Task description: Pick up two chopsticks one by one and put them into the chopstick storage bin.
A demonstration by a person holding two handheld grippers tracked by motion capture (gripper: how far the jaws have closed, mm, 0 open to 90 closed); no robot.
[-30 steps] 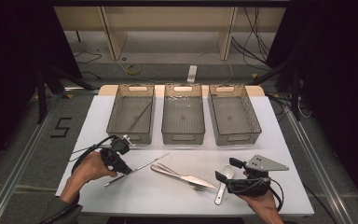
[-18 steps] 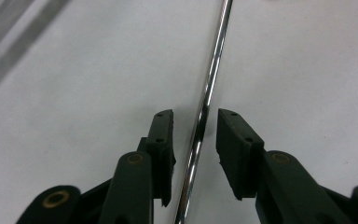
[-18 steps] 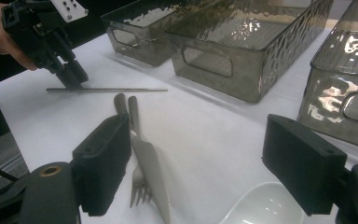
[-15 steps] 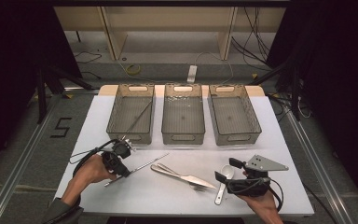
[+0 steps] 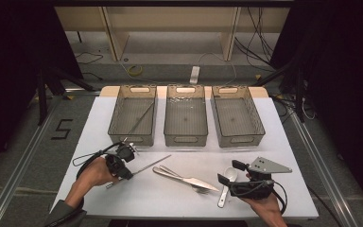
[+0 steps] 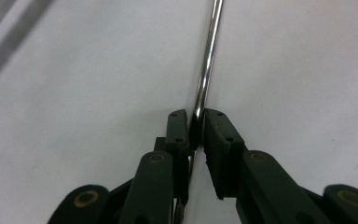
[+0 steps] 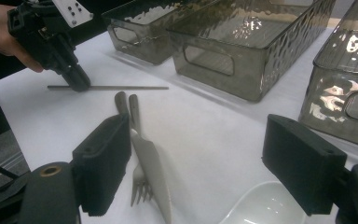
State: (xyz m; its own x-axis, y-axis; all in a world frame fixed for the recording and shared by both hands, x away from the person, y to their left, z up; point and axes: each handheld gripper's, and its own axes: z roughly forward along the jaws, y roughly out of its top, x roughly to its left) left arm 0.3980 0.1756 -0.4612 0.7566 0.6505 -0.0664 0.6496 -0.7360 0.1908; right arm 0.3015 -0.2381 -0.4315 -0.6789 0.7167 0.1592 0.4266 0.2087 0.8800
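Observation:
A thin metal rod (image 5: 144, 166) lies on the white table at the front left. My left gripper (image 5: 125, 174) points down at its near part. In the left gripper view the jaws (image 6: 196, 119) have just been closing and now pinch the rod (image 6: 208, 60) between their pads. The right gripper view shows the same grip (image 7: 80, 84) on the rod (image 7: 121, 87) from the side. My right gripper (image 5: 230, 173) rests open at the front right, just above a white spoon (image 5: 227, 182). Nothing lies between its wide jaws (image 7: 200, 133). A knife (image 7: 151, 163) and a fork (image 7: 137, 186) lie side by side in the middle.
Three translucent bins stand in a row behind the cutlery: left (image 5: 131, 139), middle (image 5: 185, 140), right (image 5: 242, 140). The left bin holds another thin rod (image 5: 142, 118). The table's front edge runs just below both hands.
The left gripper's jaws have come together on the rod, and that hand has barely shifted. The right hand and its gripper have stayed where they were.

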